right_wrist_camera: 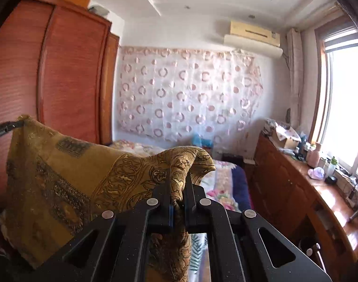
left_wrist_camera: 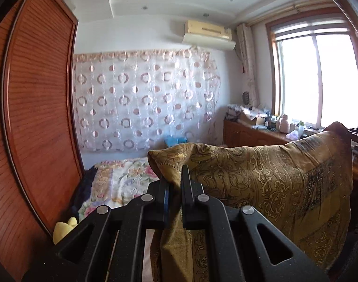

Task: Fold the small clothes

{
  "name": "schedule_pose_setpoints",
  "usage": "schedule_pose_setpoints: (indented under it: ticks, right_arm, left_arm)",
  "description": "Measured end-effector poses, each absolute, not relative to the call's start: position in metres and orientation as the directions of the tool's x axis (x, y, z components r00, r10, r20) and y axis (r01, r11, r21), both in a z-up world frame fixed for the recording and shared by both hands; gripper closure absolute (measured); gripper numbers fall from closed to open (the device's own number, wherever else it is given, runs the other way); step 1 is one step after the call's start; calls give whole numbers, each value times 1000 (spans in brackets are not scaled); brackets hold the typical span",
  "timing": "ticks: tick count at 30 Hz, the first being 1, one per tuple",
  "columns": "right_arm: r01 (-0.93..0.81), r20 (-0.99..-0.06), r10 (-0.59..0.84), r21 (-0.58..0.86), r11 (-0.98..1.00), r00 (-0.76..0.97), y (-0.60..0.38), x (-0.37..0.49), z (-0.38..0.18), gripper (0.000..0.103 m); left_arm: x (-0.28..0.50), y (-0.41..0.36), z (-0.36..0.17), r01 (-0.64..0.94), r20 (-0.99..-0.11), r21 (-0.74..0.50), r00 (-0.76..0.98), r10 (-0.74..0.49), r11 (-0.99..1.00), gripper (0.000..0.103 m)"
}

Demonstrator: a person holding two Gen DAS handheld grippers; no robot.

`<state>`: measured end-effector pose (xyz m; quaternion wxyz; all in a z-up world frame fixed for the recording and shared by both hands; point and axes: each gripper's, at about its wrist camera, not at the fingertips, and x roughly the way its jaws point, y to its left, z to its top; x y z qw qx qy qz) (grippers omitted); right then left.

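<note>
Left claw (left_wrist_camera: 175, 183) and right claw (right_wrist_camera: 179, 185) each pinch a top corner of the cloth (left_wrist_camera: 273, 176) — held aloft above the bed (left_wrist_camera: 122, 176), hanging between them; soft, light, limp — best gripped at corners.

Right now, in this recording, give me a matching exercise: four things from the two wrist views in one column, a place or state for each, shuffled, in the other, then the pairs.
Things:
1. patterned cloth
2. air conditioner
3. wardrobe
4. floral bedspread

Places or states:
A. mounted high on the wall near the window
B. lying flat on the bed below the circle-print curtain
C. pinched at two corners, spread between the left tool and right tool
D. standing along the left side of the room

Pairs: 1-C, 2-A, 3-D, 4-B
</note>
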<state>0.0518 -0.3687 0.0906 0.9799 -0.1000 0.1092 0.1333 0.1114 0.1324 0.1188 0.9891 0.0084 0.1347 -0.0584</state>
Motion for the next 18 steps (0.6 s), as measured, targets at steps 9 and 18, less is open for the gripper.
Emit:
schedule_pose_setpoints:
  ticks: [9, 18]
  right_arm:
    - [-205, -430, 117, -164, 965, 895, -303, 178, 44, 89]
    - [-218, -563, 107, -132, 967, 819, -269, 184, 42, 49]
  left_arm:
    - [214, 119, 21, 69, -490, 35, 870, -43, 997, 82]
    - [172, 103, -25, 134, -587, -8, 802, -113, 991, 25]
